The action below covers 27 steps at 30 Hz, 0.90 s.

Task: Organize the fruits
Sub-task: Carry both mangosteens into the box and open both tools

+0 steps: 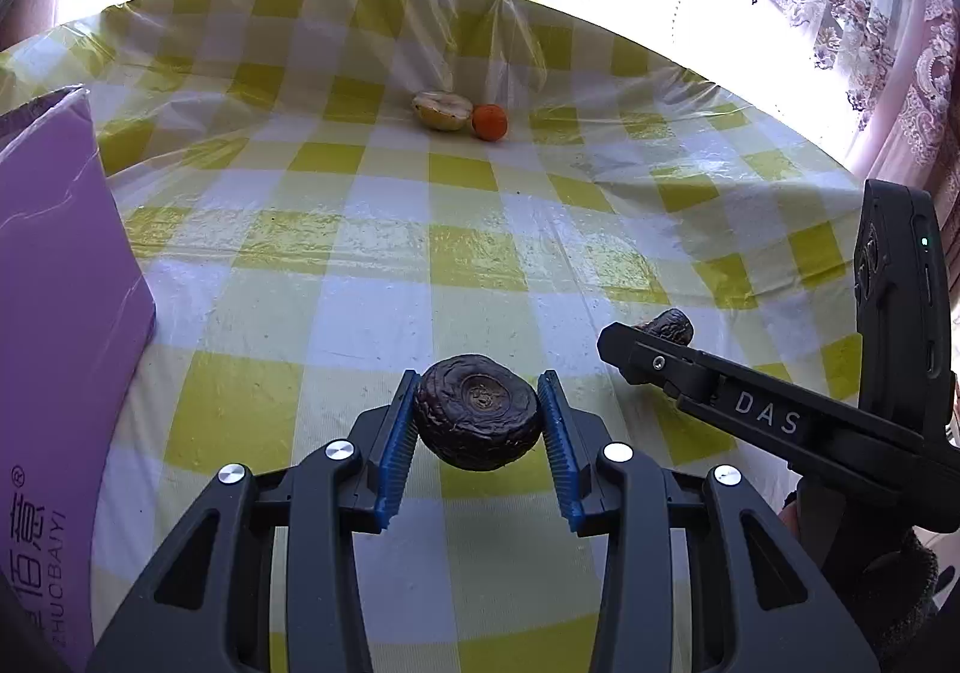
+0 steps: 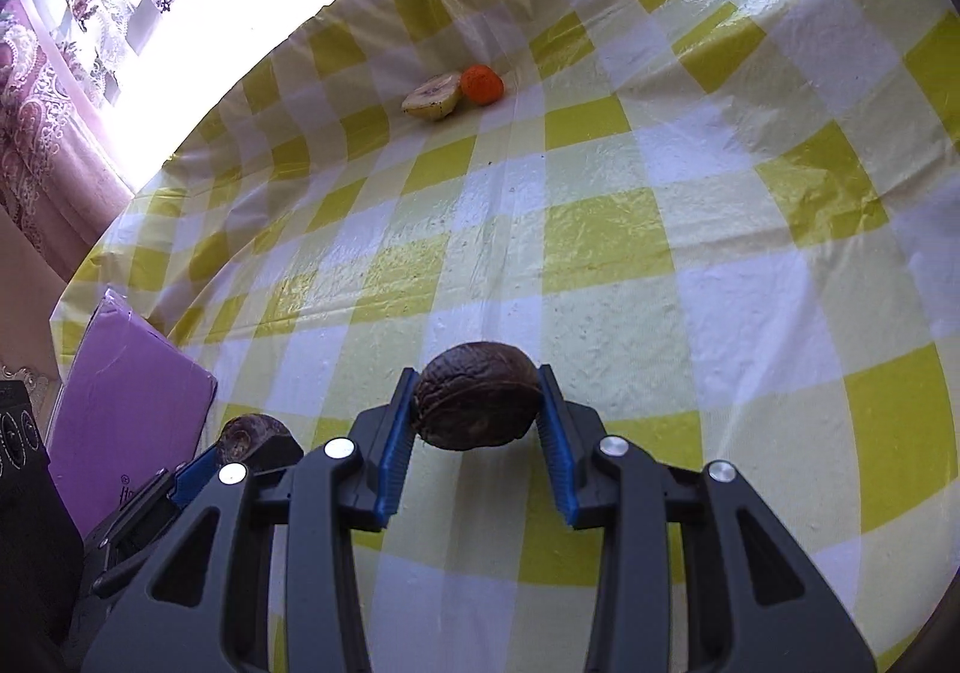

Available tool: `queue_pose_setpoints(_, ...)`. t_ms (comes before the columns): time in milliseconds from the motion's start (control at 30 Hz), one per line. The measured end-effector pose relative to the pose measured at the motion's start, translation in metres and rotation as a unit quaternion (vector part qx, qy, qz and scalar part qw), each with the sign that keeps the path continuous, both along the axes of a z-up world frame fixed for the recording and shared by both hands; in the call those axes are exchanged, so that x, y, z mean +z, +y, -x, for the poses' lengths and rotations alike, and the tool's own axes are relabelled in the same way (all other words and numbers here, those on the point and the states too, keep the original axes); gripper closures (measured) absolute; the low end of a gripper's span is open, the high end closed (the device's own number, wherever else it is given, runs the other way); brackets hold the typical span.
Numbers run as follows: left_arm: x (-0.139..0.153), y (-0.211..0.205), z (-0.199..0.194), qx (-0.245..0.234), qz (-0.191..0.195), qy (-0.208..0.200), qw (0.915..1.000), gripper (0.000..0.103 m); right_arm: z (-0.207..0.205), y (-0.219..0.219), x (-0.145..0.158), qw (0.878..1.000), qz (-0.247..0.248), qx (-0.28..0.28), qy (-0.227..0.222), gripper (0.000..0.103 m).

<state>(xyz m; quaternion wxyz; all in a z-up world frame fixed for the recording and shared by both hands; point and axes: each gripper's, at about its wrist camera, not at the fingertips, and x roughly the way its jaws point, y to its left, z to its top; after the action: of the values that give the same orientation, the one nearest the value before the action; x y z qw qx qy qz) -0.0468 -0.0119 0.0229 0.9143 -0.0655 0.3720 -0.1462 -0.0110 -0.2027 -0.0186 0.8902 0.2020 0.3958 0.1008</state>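
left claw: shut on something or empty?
Shut on a dark wrinkled fruit. The left claw has both blue pads pressed against the fruit's sides, holding it clear above the checked tablecloth.

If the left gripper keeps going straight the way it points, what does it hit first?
Probably bare yellow-checked tablecloth; the left gripper tilts downward. The halved pear lies far beyond, depth unclear.

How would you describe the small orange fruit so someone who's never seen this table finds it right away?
Start at the yellow-and-white checked tablecloth and look toward its far edge by the bright window. Two fruits sit there side by side, touching: a pale yellow cut fruit half and the small round orange fruit. It is the only orange, whole one; both fruits in the grippers are dark brown and wrinkled.
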Motion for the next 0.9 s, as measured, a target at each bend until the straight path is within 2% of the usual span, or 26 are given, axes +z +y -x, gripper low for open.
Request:
queue_pose_setpoints(233,0.006,0.001,0.036,0.011,-0.015,-0.035,0.9992,0.065,0.026,0.003,0.008,1.000,-0.004,0.004,-0.022,0.064)
queue_pose_setpoints(367,0.020,0.004,0.064,0.042,-0.040,-0.081,0.9950,0.065,0.040,0.010,0.021,0.999,-0.008,0.010,-0.047,0.064)
queue_pose_setpoints(467,0.042,0.013,0.091,0.073,-0.057,-0.140,0.9859,0.065,0.054,0.014,0.039,0.996,-0.017,0.010,-0.091,0.064)
queue_pose_setpoints(600,0.074,0.029,0.120,0.120,-0.075,-0.205,0.9684,0.065,0.069,0.034,0.069,0.989,-0.011,0.027,-0.147,0.064)
queue_pose_setpoints(767,0.102,0.060,0.146,0.169,-0.081,-0.244,0.9515,0.065,0.088,0.076,0.102,0.977,-0.001,0.078,-0.199,0.064)
queue_pose_setpoints(900,0.115,0.089,0.162,0.208,-0.089,-0.254,0.9404,0.065,0.099,0.116,0.123,0.966,0.010,0.128,-0.225,0.064)
